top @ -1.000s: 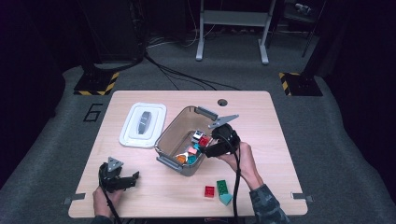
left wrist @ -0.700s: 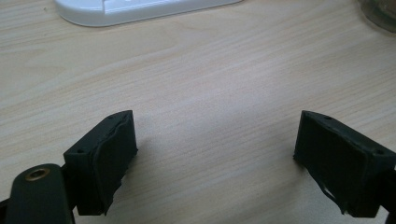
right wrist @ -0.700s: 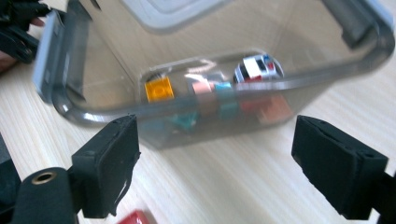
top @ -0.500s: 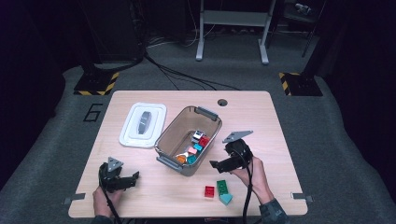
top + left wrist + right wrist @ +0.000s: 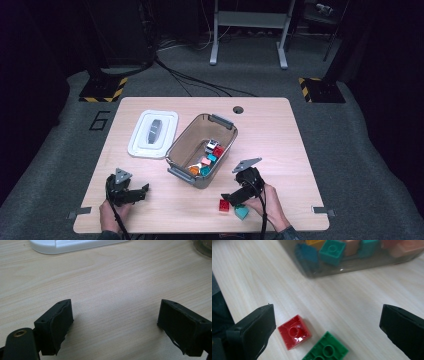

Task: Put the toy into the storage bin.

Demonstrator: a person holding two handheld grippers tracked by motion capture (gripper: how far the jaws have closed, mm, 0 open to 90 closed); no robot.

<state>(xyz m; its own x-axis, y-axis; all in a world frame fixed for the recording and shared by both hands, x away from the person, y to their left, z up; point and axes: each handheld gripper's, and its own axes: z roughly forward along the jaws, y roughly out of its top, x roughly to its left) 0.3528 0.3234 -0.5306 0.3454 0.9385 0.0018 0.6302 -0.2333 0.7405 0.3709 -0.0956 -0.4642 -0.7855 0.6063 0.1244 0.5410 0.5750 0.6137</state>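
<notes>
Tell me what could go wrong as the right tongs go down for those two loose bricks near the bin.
1. The red brick and the green brick lie almost touching, so the open right tongs may pinch both or knock one aside.
2. Both bricks sit near the table's front edge; a nudge could push one off.
3. The bin stands close by, so a hurried lift might clip its wall.

From my feed, the light wooden table (image 5: 280, 130) stands on grey carpet (image 5: 360, 150) in a dim room. Black cables (image 5: 190, 80) trail across the floor toward a grey metal stand (image 5: 247, 30). Yellow-black striped blocks (image 5: 102, 90) sit beyond both far corners; a "6" (image 5: 100, 121) marks the floor.
</notes>
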